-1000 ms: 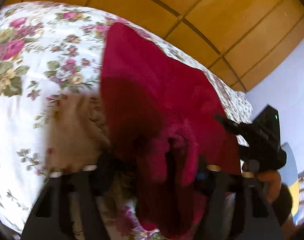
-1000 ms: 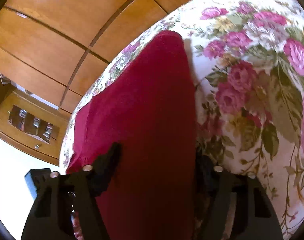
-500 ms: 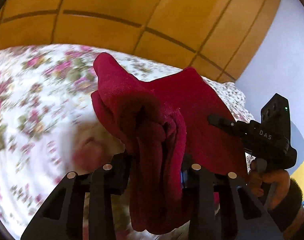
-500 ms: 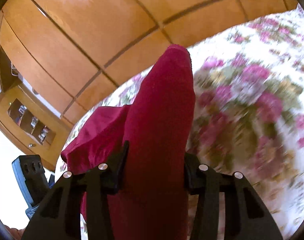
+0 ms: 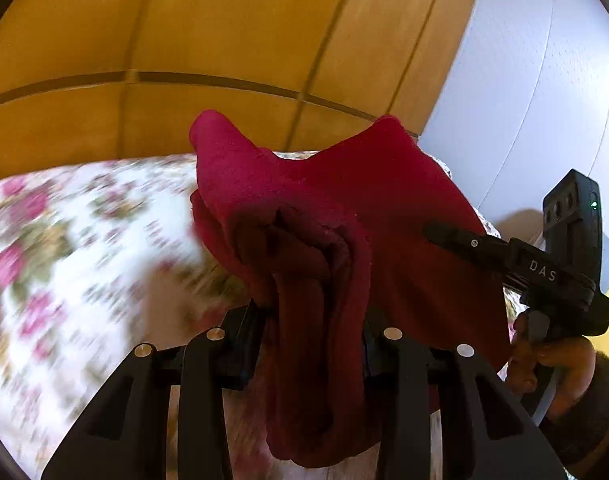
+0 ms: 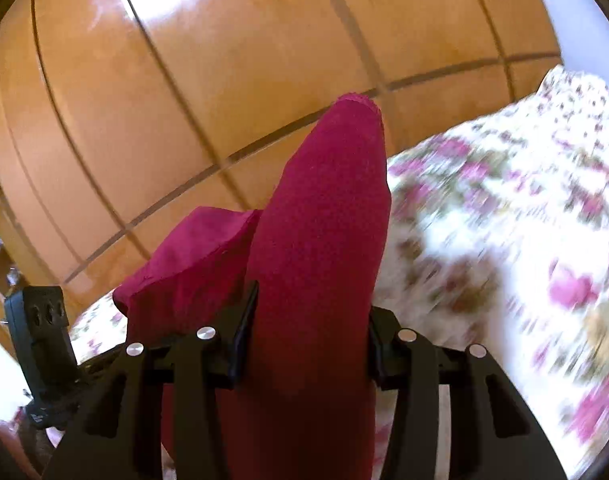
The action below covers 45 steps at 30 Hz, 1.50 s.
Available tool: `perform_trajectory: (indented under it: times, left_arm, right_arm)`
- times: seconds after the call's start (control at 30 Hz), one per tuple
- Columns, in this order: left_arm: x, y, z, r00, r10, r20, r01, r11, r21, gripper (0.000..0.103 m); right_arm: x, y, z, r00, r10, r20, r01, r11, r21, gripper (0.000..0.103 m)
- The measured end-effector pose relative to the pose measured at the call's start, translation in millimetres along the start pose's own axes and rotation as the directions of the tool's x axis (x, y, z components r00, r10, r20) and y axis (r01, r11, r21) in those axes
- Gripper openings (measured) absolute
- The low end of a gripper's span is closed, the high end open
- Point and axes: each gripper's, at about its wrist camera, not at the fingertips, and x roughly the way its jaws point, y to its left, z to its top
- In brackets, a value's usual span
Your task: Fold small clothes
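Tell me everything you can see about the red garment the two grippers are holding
The red garment is a soft, fleecy-looking deep crimson cloth, with no print visible. It is lifted above the floral bedspread, bunched into thick folds. The left gripper is clamped on one gathered, hanging wad; the right gripper is clamped on another smooth, rounded bundle. Between them the fabric spans loosely, with two corners sticking up. What kind of garment it is cannot be told.

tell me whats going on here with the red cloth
A person is folding a small red cloth over a floral bedspread. Each hand-held gripper is clamped on a bunched part of it: the left hand-held gripper on a thick wad, the right hand-held gripper on a smoother fold. The cloth is lifted off the bed, stretched between the two, not yet laid down.
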Motion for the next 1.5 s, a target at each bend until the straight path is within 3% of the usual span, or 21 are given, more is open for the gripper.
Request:
perform_trajectory:
  times: [0.13,0.23,0.33,0.37,0.4,0.53,0.67,0.83,0.9,0.97,1.17,1.2,1.3,1.4,1.5]
  left_arm:
    - [50.5,-3.1,21.5,0.999,-0.034,-0.012,0.033,0.999,-0.034,0.036]
    - [95.1,0.8,24.3,0.998,-0.028,-0.062,0.023,0.997,-0.073,0.036]
    - [121.9,9.2,13.0,0.995,-0.027,-0.095,0.018,0.995,-0.094,0.043]
    - [123.8,12.9,12.5,0.995,-0.042,-0.095,0.032,0.993,-0.110,0.044]
    - [124.7,16.6,12.7,0.994,-0.052,-0.095,0.040,0.991,-0.126,0.048]
    - [125.5,24.8,7.9,0.992,-0.052,-0.114,0.030,0.982,-0.187,0.070]
    - [99.3,16.0,-5.0,0.997,-0.039,-0.074,0.024,0.981,-0.195,0.076]
    - [78.5,18.1,-17.2,0.999,-0.006,-0.047,-0.005,0.974,-0.226,0.079]
    - [74.2,14.8,-20.7,0.998,0.023,-0.060,-0.035,0.977,-0.210,0.079]
    - [73.2,10.7,-23.2,0.996,0.053,-0.078,-0.066,0.981,-0.180,0.079]
    - [75.1,0.3,-26.3,0.985,0.136,-0.104,-0.148,0.983,-0.112,0.079]
    - [73.8,0.4,-27.3,0.986,0.136,-0.100,-0.147,0.983,-0.112,0.080]
    - [66.9,-0.4,-30.7,0.976,0.192,-0.099,-0.203,0.973,-0.109,0.095]
    - [57.3,-3.2,-34.6,0.971,0.222,-0.087,-0.231,0.967,-0.107,0.099]
    - [44.2,-9.3,-39.0,0.961,0.267,-0.073,-0.273,0.957,-0.102,0.099]
  right_arm:
    - [12.0,-43.4,16.3,0.998,-0.041,0.045,0.041,0.999,-0.007,0.045]
    - [33.8,-81.9,15.9,0.997,-0.081,0.010,0.081,0.995,0.050,0.046]
    - [66.9,-123.5,5.0,0.983,-0.156,-0.101,0.169,0.975,0.142,0.055]
    - [66.7,-136.6,1.6,0.989,-0.117,-0.087,0.133,0.968,0.215,0.063]
    - [66.4,-141.7,1.9,0.991,-0.100,-0.084,0.117,0.964,0.239,0.063]
    - [62.7,-139.2,1.1,0.990,-0.122,-0.072,0.135,0.966,0.219,0.070]
    - [42.4,-134.4,-1.3,0.988,-0.153,-0.009,0.151,0.960,0.234,0.089]
    - [6.8,-106.0,-28.3,0.978,-0.208,-0.009,0.206,0.963,0.177,0.090]
    - [4.6,-93.2,-45.0,0.957,-0.286,-0.052,0.290,0.953,0.085,0.091]
    - [1.3,-86.9,-62.0,0.918,-0.392,-0.058,0.392,0.920,-0.005,0.092]
    - [2.6,-82.0,-69.5,0.873,-0.486,-0.047,0.486,0.874,-0.017,0.100]
    - [2.4,-82.3,-69.2,0.873,-0.485,-0.050,0.485,0.874,-0.008,0.100]
    - [-1.6,-84.5,-67.0,0.885,-0.456,-0.090,0.462,0.885,0.058,0.101]
    - [-14.4,-77.3,-63.2,0.888,-0.441,-0.133,0.454,0.885,0.101,0.101]
    - [-30.8,-57.7,-67.5,0.879,-0.457,-0.132,0.469,0.880,0.074,0.101]
